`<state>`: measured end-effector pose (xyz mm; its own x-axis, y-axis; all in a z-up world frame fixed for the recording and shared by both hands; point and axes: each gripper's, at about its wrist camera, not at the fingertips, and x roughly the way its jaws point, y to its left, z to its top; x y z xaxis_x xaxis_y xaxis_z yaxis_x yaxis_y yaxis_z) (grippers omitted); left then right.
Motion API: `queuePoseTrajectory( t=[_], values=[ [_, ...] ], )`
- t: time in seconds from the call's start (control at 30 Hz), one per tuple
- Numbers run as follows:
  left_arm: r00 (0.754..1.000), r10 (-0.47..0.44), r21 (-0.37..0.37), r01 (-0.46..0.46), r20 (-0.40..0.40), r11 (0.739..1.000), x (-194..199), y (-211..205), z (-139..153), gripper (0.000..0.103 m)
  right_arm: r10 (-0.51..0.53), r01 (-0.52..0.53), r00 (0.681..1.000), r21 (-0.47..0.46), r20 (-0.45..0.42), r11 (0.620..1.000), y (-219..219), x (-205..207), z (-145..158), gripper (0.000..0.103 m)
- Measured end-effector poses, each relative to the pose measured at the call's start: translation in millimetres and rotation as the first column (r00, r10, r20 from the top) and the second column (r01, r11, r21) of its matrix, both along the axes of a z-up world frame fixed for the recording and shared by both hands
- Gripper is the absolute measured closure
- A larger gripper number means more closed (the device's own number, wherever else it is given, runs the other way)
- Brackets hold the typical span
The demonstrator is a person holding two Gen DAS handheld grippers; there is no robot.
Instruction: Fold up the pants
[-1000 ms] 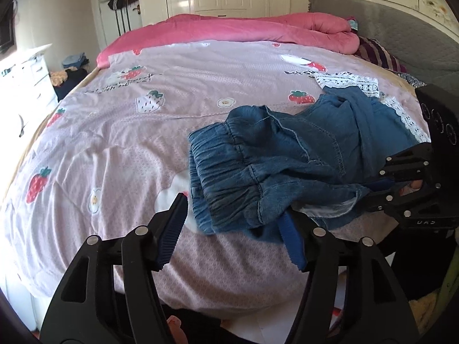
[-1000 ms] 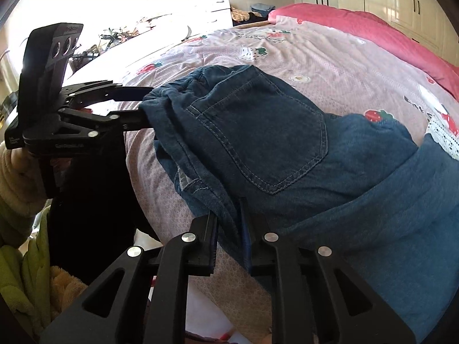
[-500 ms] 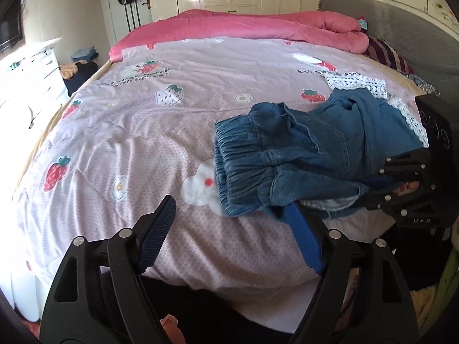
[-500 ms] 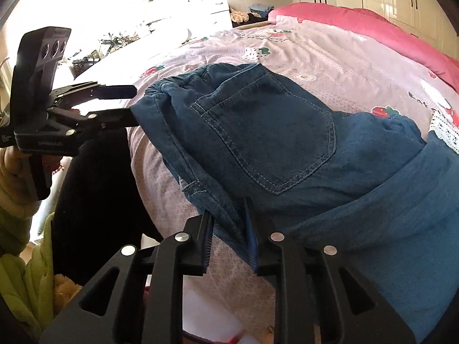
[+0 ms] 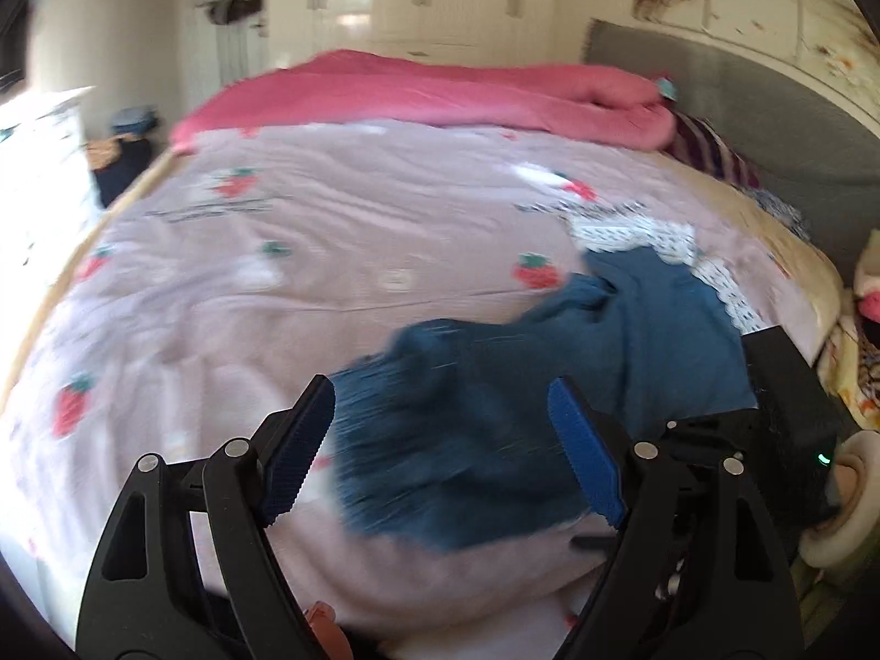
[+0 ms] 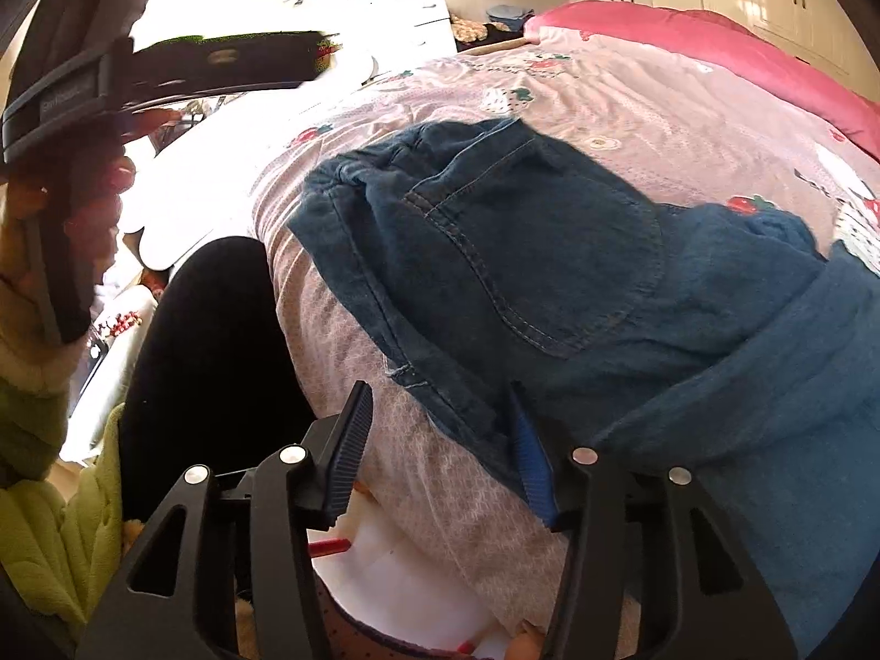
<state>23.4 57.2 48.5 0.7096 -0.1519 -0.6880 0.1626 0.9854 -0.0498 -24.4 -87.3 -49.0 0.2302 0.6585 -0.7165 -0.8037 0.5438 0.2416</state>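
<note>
The denim pants (image 6: 522, 275) lie bunched near the bed (image 5: 330, 253) edge. Left hand-held gripper (image 5: 440, 451) hangs apart, empty; right hand-held gripper (image 6: 440, 445) is opening off the hem. Best spread them flat first.

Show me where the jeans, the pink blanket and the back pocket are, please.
jeans (image 5: 649, 341): left wrist view, on the bunched denim.
pink blanket (image 5: 440, 93): left wrist view, on its upper surface.
back pocket (image 6: 539, 253): right wrist view, middle of the stitched patch.

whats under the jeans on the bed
The jeans lie on a pink strawberry-print quilt, which shows all around them. Farther along, they overlap a white lace-trimmed cloth. Whatever else lies beneath the denim is covered and cannot be seen.
</note>
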Motion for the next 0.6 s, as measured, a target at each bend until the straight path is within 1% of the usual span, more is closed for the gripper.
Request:
queuePoseTrajectory(
  t=[0.03, 0.1, 0.2, 0.23, 0.3, 0.4, 0.43, 0.5, 0.57, 0.6],
  values=[
    [1.0, -0.016, 0.0, 0.016, -0.015, 1.0, 6, -9, -6, 0.037, -0.02, 0.02, 1.0, 0.016, 0.002, 1.0, -10, 0, 6, 0.055],
    [0.998, -0.039, 0.004, 0.039, -0.047, 0.999, 14, -22, -19, 0.042, -0.066, 0.066, 0.998, 0.031, 0.017, 0.997, -28, 0, 15, 0.053],
    [0.996, -0.03, 0.124, 0.041, -0.084, 0.991, 15, -35, -49, 0.042, -0.179, 0.176, 0.982, 0.066, 0.054, 0.982, -65, 5, 33, 0.05],
    [0.994, -0.026, 0.135, 0.04, -0.105, 0.99, 13, -35, -59, 0.042, -0.212, 0.208, 0.975, 0.073, 0.064, 0.976, -72, 8, 38, 0.05],
    [0.991, -0.013, 0.132, 0.031, -0.136, 0.991, 8, -27, -75, 0.042, -0.271, 0.265, 0.96, 0.084, 0.076, 0.961, -84, 18, 44, 0.049],
    [0.992, -0.014, 0.141, 0.032, -0.125, 0.99, -1, -25, -87, 0.043, -0.314, 0.308, 0.947, 0.082, 0.073, 0.948, -84, 35, 47, 0.047],
    [0.993, -0.016, 0.159, 0.033, -0.113, 0.987, -4, -29, -90, 0.043, -0.322, 0.317, 0.944, 0.079, 0.074, 0.945, -80, 44, 47, 0.046],
    [0.994, -0.019, 0.181, 0.038, -0.105, 0.983, -4, -31, -94, 0.043, -0.334, 0.329, 0.939, 0.061, 0.087, 0.942, -74, 54, 43, 0.042],
    [0.994, -0.014, 0.166, 0.031, -0.107, 0.986, -2, -30, -95, 0.043, -0.345, 0.345, 0.935, 0.022, 0.086, 0.938, -65, 68, 33, 0.041],
    [0.994, -0.014, 0.166, 0.032, -0.108, 0.986, -1, -31, -94, 0.043, -0.357, 0.358, 0.932, 0.001, 0.069, 0.934, -63, 75, 26, 0.041]
  ],
)
